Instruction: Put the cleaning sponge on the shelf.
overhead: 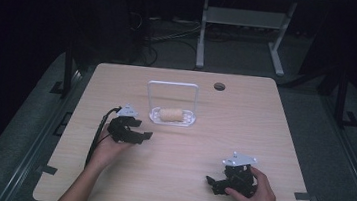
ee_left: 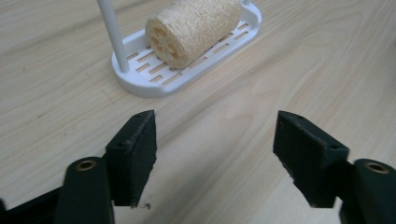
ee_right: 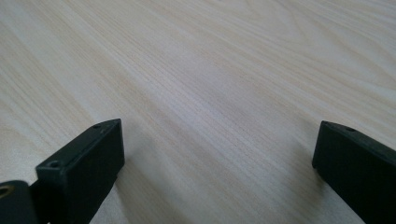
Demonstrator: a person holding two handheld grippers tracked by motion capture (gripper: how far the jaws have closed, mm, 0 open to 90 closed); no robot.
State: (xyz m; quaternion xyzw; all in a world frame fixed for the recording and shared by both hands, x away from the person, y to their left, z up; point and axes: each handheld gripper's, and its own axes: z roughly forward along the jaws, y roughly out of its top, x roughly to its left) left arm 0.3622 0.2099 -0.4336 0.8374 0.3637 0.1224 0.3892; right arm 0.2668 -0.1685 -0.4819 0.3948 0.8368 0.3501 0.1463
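1. Lying on its side in the white slatted plastic tray with the tall loop handle (ee_left: 154, 81), the beige cylindrical loofah sponge (ee_left: 194, 29) is judged already placed.
2. The left tool (ee_left: 215, 140) is seen wide apart and empty, just short of the tray.
3. The right tool (overhead: 215, 183) is held wide, nothing gripped, over the pale wooden bench (overhead: 273, 140).
4. Little appears left beyond withdrawal.

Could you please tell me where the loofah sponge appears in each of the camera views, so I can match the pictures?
High view: the loofah sponge lies in the white rack at table centre, beyond the left tongs.
Left gripper view: top centre, on the rack's slatted tray, beyond the open jaws.
Right gripper view: not in it; bare wooden table between open jaws.
Shared landmark: the white rack; the table's wood grain appears in all three.
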